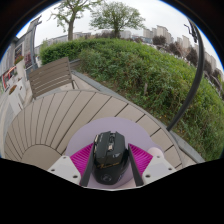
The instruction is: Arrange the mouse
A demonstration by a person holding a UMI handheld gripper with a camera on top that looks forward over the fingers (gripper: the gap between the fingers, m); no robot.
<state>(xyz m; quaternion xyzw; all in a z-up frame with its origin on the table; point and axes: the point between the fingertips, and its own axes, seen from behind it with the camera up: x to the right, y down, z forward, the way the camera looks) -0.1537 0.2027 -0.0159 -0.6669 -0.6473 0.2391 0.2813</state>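
Note:
A black computer mouse point(110, 156) sits between my two fingers, its nose pointing away from me. The pink pads point(83, 158) press against both of its sides. My gripper point(110, 165) is shut on the mouse and holds it above a round grey slatted wooden table point(60, 115). The rear of the mouse is hidden below the fingers.
A slatted wooden chair point(50, 75) stands beyond the table on the left. A green hedge point(150, 70) runs along the far and right side, with trees point(105, 15) and buildings behind. The table's curved edge passes on the right.

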